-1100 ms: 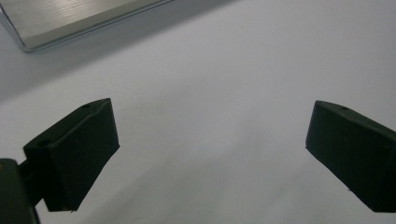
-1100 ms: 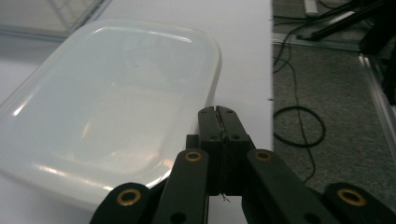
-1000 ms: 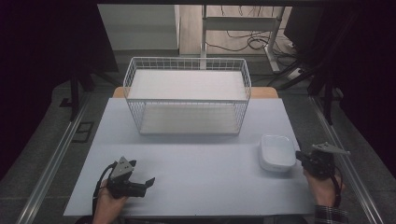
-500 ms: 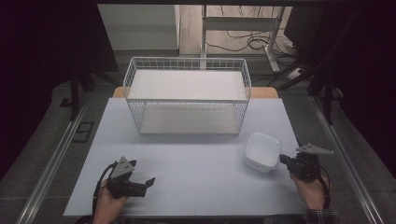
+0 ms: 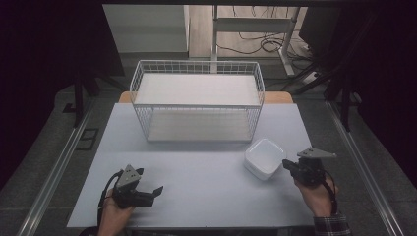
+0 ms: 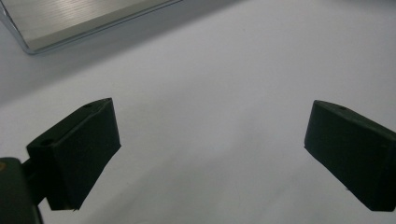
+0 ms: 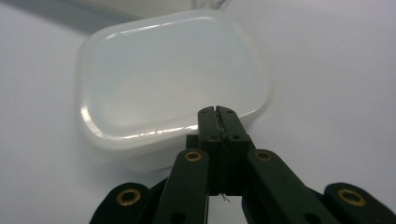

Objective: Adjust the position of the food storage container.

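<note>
Table surface, pale and matte, is spread under everything seen from the high view. At its near left corner the left gripper is held low by the person's left hand, a black cable looped beside it. Its jaws are spread wide apart with nothing between them; in the left gripper view only bare white surface is seen in the gap, and a strip of metal edging is caught at the upper left of that view.

Further along, at the middle of the far side, a white wire basket is stood on the table, with a flat white panel laid across its top and another seen at its floor. It is well apart from both grippers.

To the right of centre and nearer the person, a white plastic container with rounded corners is seen, appearing tilted, just in front of the basket's right end. The right gripper is held by the right hand at the container's right side, a plaid cuff showing at the wrist. In the right gripper view the jaws are pressed together on the near rim of the container, which is pinched between their tips.
</note>
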A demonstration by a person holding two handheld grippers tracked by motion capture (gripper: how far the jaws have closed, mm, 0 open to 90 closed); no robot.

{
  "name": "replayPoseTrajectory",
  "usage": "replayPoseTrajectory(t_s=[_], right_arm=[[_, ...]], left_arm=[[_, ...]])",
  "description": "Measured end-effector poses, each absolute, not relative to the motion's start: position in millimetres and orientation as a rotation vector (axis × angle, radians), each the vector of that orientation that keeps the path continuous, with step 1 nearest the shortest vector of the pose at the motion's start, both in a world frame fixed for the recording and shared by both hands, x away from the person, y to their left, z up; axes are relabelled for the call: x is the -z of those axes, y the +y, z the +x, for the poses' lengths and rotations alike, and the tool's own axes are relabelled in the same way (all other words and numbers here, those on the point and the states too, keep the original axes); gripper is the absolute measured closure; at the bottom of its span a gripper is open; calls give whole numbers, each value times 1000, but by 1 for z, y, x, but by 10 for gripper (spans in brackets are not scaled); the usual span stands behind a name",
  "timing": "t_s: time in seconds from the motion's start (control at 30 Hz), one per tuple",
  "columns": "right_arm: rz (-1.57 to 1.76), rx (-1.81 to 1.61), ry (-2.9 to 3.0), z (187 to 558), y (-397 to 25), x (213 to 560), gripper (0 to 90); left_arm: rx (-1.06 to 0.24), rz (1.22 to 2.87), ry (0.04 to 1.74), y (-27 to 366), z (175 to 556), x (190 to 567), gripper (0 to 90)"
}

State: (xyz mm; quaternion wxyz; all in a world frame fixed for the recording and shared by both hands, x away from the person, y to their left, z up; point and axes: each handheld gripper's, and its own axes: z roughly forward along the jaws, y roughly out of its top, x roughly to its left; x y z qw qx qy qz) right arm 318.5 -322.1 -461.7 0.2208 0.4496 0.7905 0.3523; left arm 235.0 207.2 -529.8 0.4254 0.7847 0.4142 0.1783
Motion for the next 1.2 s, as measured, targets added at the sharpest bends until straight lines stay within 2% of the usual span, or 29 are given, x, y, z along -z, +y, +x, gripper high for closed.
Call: replayPoseTrajectory(t_s=[0.23,0.47,0.77,1.2], right_arm=[[1279,-945,2121,348,-336,460,887],[1326,-969,2157,386,-337,476,881],[1320,-1005,2220,378,-333,479,887],[1253,-1049,2381,347,-292,482,886]], left_arm=[[-442,1966,1032,205,235,530,31],[-445,1961,1035,206,235,530,31],[-441,1961,1031,206,235,530,31],[-430,1961,1030,205,235,529,35]])
